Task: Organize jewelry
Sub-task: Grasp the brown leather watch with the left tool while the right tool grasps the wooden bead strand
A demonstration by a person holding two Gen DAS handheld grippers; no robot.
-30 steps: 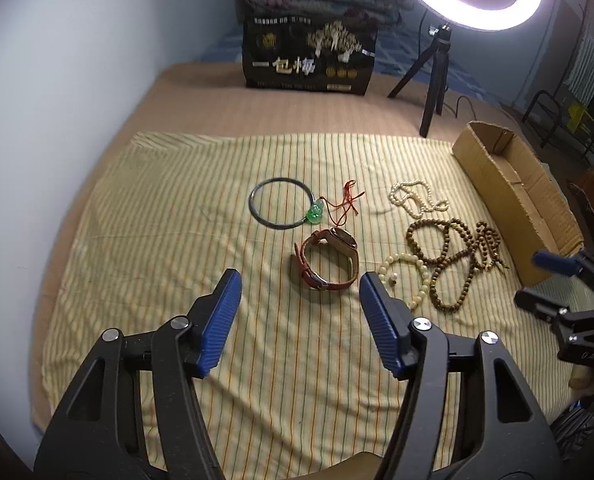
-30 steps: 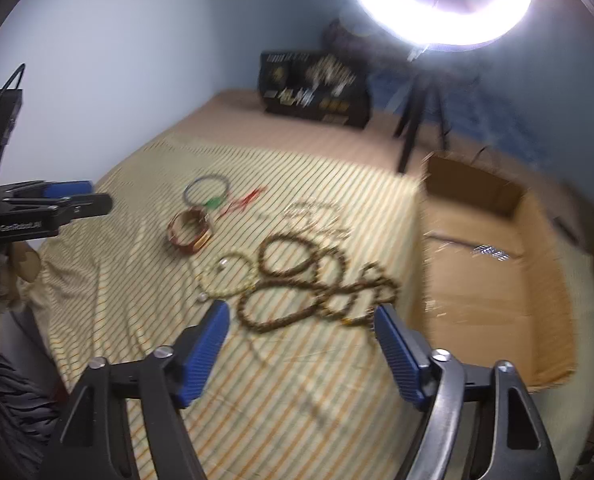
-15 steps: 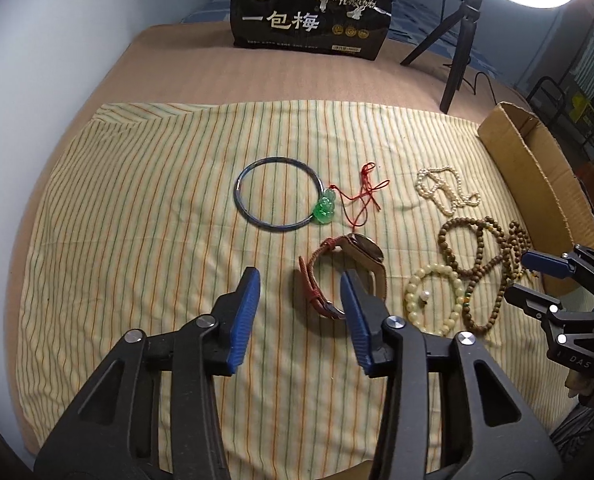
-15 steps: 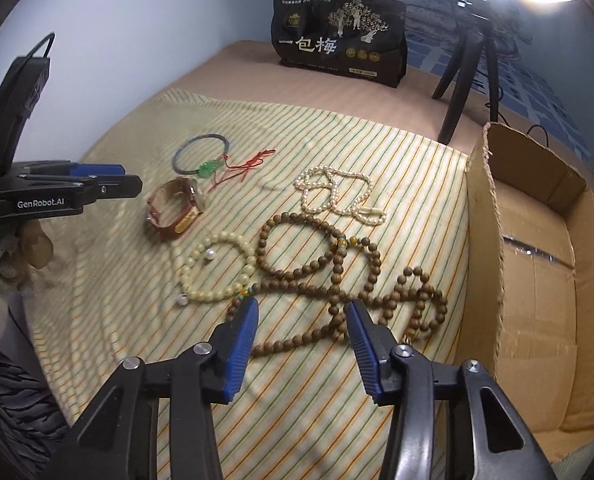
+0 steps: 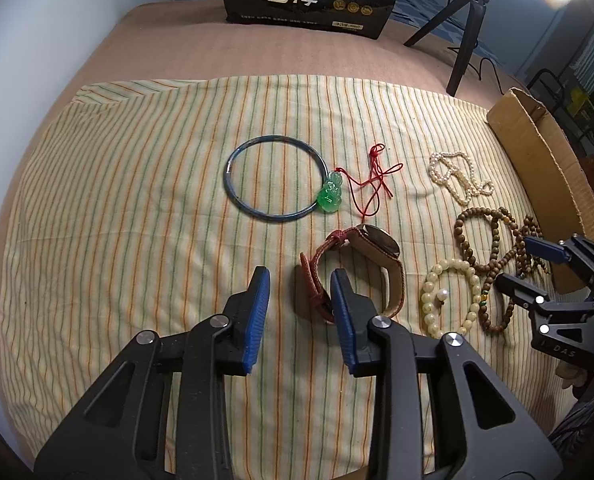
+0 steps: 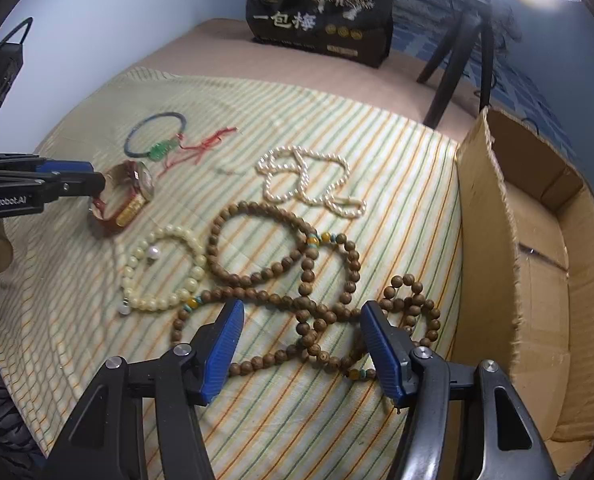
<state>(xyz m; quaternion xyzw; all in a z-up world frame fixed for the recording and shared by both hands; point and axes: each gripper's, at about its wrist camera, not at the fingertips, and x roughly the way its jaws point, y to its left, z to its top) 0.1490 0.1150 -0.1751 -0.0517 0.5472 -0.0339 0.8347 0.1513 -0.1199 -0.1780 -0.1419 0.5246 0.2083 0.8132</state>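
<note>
Jewelry lies spread on a striped cloth (image 5: 137,208). At the near middle the left gripper (image 5: 299,298) has its jaws apart with nothing between them, and the strap of the brown leather watch (image 5: 377,240) sits just at the inner side of its right finger. Far from the watch there is a dark blue bangle (image 5: 275,178) with a green pendant (image 5: 329,194) on a red cord (image 5: 371,182). To the right lie a cream bead bracelet (image 6: 161,268), a long wooden bead necklace (image 6: 297,276) and a white pearl strand (image 6: 309,180). The right gripper (image 6: 301,338) is released too, its fingers wide on both sides of the wooden beads, not pressing them. A cardboard box (image 6: 545,264) stands at the right edge.
</note>
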